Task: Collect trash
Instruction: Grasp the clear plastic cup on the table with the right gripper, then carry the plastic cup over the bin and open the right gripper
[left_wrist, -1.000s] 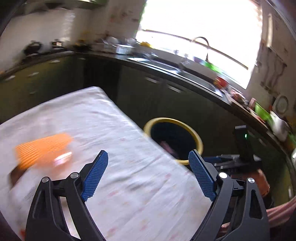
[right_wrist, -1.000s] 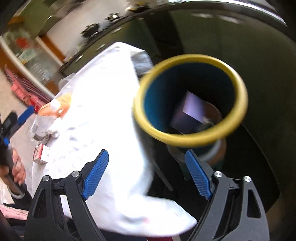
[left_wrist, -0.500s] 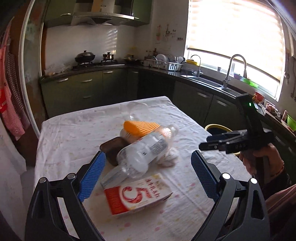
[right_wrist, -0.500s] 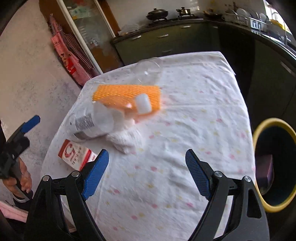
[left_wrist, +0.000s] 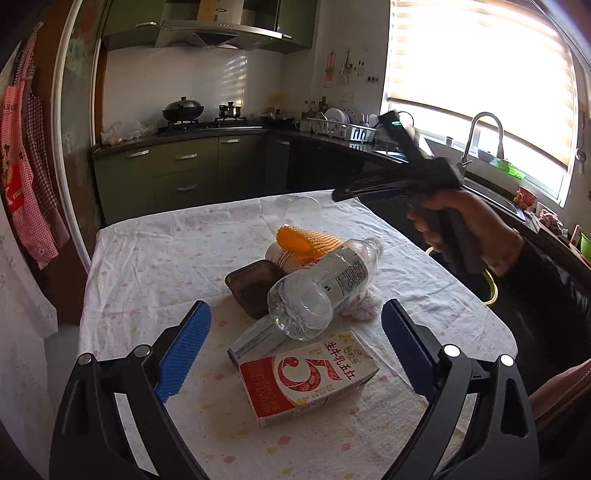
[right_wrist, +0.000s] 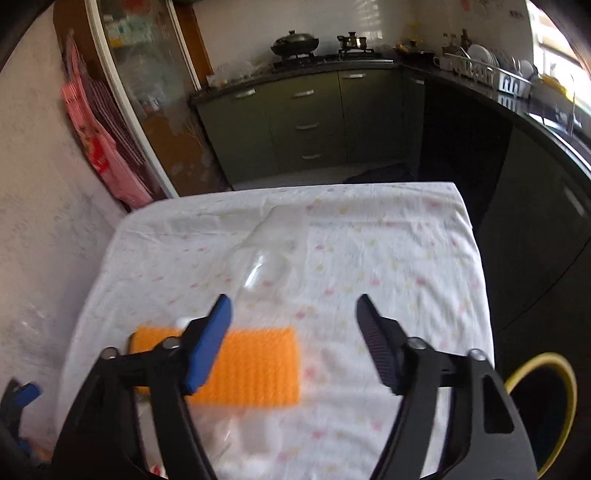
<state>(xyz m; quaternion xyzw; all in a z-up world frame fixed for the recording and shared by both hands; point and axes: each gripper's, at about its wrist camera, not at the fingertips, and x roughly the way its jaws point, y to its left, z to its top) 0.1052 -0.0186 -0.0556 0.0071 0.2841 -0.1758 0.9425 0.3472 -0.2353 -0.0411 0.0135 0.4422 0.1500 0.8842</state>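
Note:
Trash lies on the white-clothed table (left_wrist: 155, 258): a red and white carton (left_wrist: 308, 380), a clear plastic bottle (left_wrist: 321, 291), a brown tray (left_wrist: 255, 284), an orange mesh sponge (left_wrist: 306, 240), a white crumpled tissue (left_wrist: 364, 304) and a clear cup (left_wrist: 301, 206). My left gripper (left_wrist: 295, 350) is open and empty just above the carton. My right gripper (right_wrist: 295, 339) is open and empty over the orange sponge (right_wrist: 251, 365), facing the clear cup (right_wrist: 266, 269). It shows in the left wrist view (left_wrist: 436, 184) above the table's right side. The yellow-rimmed bin (right_wrist: 543, 402) stands right of the table.
Green kitchen cabinets (left_wrist: 184, 177) and a stove with a pot (left_wrist: 183, 109) stand behind the table. A sink with tap (left_wrist: 484, 136) and a dish rack (left_wrist: 343, 125) line the window counter on the right. Red checked cloths (left_wrist: 22, 162) hang on the left.
My right gripper swung from the bin back over the table, onto the orange sponge. My left gripper turned from the bin side to the trash pile and closed in on the carton.

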